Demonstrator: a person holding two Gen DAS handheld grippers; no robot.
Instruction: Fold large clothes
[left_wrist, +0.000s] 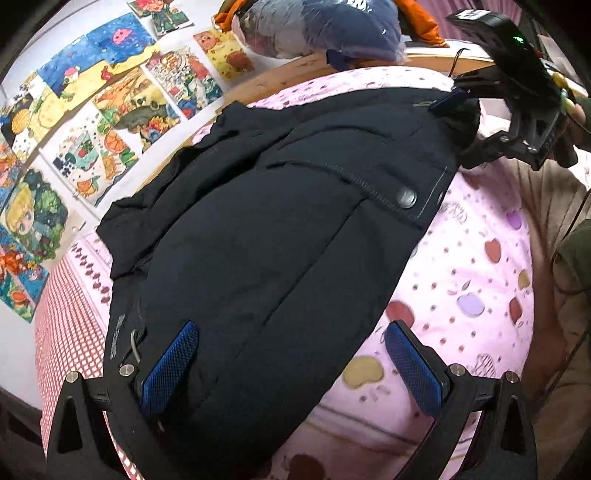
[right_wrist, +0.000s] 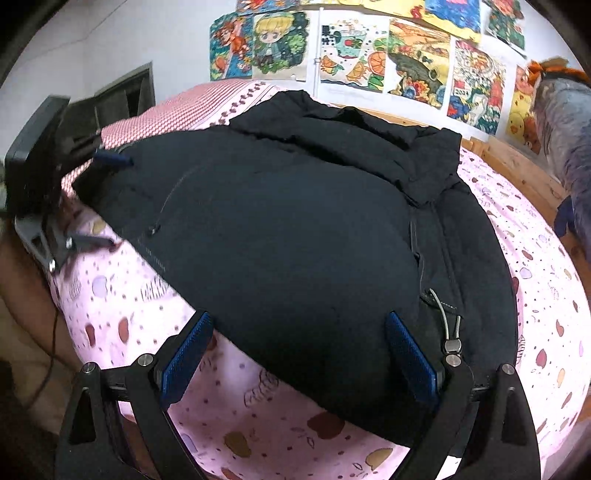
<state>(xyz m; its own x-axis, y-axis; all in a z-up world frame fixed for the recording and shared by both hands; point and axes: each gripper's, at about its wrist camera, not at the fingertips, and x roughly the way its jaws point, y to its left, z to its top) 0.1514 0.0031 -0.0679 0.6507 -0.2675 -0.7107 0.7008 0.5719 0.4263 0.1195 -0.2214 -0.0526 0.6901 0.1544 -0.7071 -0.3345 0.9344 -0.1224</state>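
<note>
A black padded jacket (left_wrist: 258, 221) lies spread flat on the pink fruit-print bed sheet (left_wrist: 480, 280). In the left wrist view my left gripper (left_wrist: 291, 365) stands open over the jacket's near edge, one blue pad (left_wrist: 170, 365) above the cloth and the other above the sheet. My right gripper (left_wrist: 461, 125) shows at the far right corner of the jacket, jaws apart. In the right wrist view the jacket (right_wrist: 295, 229) fills the middle. My right gripper (right_wrist: 299, 356) is open astride its near edge. The left gripper (right_wrist: 107, 201) is open at the jacket's far left corner.
Colourful drawings (left_wrist: 110, 110) cover the wall behind the bed. A wooden bed frame (left_wrist: 280, 77) runs along the wall, with a plastic-wrapped bundle (left_wrist: 317, 29) on it. A red chequered cover (left_wrist: 70, 332) lies by the jacket's collar end. A person's beige clothing (left_wrist: 546, 206) is beside the bed.
</note>
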